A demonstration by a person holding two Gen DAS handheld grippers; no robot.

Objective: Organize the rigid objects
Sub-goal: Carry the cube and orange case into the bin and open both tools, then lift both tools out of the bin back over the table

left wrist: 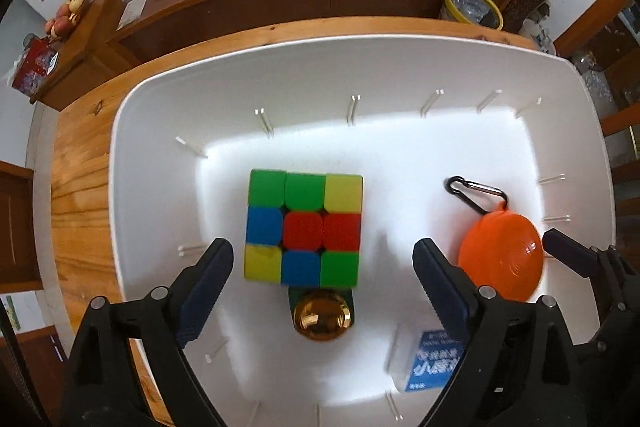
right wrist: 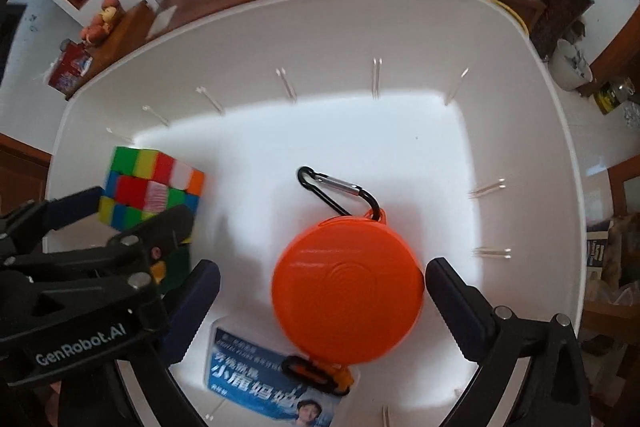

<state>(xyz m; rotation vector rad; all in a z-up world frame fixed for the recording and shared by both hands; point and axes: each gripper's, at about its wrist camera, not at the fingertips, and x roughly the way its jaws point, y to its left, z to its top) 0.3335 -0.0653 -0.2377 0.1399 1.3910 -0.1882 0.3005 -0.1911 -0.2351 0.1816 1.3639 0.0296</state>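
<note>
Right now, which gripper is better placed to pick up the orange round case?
The right gripper: its open jaws straddle the orange round case. The left gripper hangs over the cube.

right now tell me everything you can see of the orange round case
The orange round case is a smooth, glossy plastic-looking disc with raised concentric rings on top. It lies flat on the floor of the white bin, overlapping a blue printed packet. A black and silver carabiner hangs from its loop. The right gripper straddles it, fingers open.
</note>
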